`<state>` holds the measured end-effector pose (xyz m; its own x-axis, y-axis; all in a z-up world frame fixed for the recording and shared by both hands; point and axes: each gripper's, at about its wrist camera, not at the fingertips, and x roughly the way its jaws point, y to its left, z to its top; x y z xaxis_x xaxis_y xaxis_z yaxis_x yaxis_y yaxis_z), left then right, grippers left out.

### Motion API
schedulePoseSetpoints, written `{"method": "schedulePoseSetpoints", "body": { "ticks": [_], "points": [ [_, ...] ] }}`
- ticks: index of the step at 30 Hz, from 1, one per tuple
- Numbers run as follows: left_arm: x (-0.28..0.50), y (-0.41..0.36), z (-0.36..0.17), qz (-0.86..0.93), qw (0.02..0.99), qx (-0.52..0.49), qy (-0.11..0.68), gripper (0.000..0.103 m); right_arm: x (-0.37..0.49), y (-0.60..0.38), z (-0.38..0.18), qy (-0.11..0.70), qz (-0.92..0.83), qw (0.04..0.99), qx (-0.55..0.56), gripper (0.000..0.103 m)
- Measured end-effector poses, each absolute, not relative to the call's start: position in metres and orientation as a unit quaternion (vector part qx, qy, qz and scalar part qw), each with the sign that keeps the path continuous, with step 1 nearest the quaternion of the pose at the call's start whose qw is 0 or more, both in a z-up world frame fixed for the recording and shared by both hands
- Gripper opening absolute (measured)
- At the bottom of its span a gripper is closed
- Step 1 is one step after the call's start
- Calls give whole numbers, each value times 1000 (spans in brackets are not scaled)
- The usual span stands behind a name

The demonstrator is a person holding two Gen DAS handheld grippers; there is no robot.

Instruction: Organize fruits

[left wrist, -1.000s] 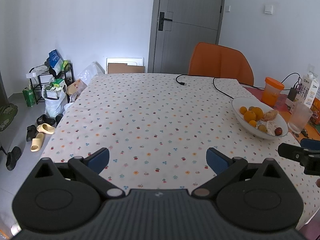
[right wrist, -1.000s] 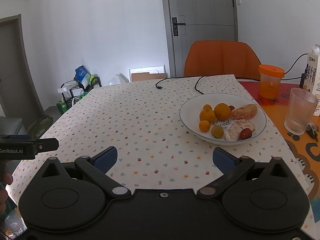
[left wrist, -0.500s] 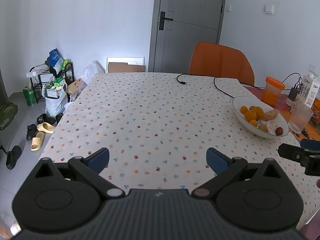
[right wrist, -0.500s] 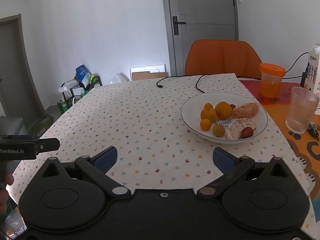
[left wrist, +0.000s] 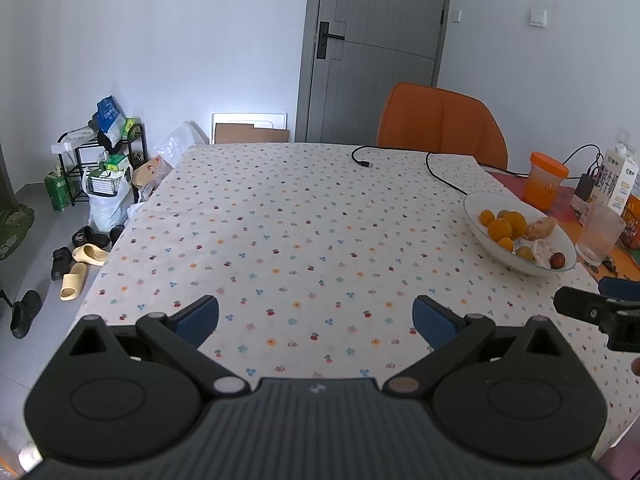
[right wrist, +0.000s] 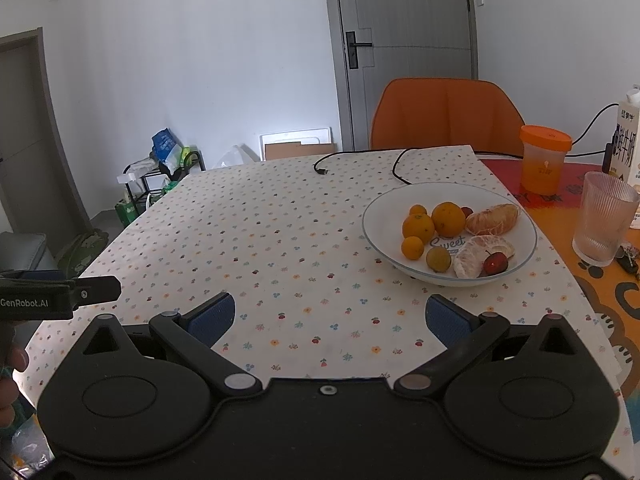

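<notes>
A white bowl [right wrist: 384,204] [left wrist: 480,204] sits at the right of the flower-print tablecloth. It holds several small oranges [right wrist: 418,227], two peeled citrus pieces [right wrist: 492,218], a yellow-green fruit [right wrist: 438,258] and a small red fruit [right wrist: 495,263]. My right gripper [right wrist: 330,318] hovers open over the cloth, short of the bowl and a little to its left. My left gripper [left wrist: 316,316] is open over the near middle of the table, with the bowl far to its right. Nothing is between either pair of fingers.
An orange-lidded cup [right wrist: 544,164], a ribbed glass [right wrist: 604,216] and a milk carton [right wrist: 630,140] stand right of the bowl. A black cable [right wrist: 396,164] lies at the far edge before an orange chair [right wrist: 444,114]. Shoes and bags [left wrist: 84,248] are on the floor at left.
Both views have shifted very slightly; the bowl sits a touch lower and further right in the right wrist view. Both grippers stay open and empty.
</notes>
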<state>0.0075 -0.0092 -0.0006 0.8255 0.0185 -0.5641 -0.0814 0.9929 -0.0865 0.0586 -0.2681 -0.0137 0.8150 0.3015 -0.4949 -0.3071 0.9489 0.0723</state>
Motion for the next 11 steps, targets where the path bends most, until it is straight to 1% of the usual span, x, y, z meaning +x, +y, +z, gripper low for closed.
{"method": "schedulePoseSetpoints", "body": {
  "ticks": [11],
  "points": [
    [7, -12, -1, 17, 954, -49, 294, 102, 60, -268, -15, 260, 159, 952, -6, 103]
  ]
}}
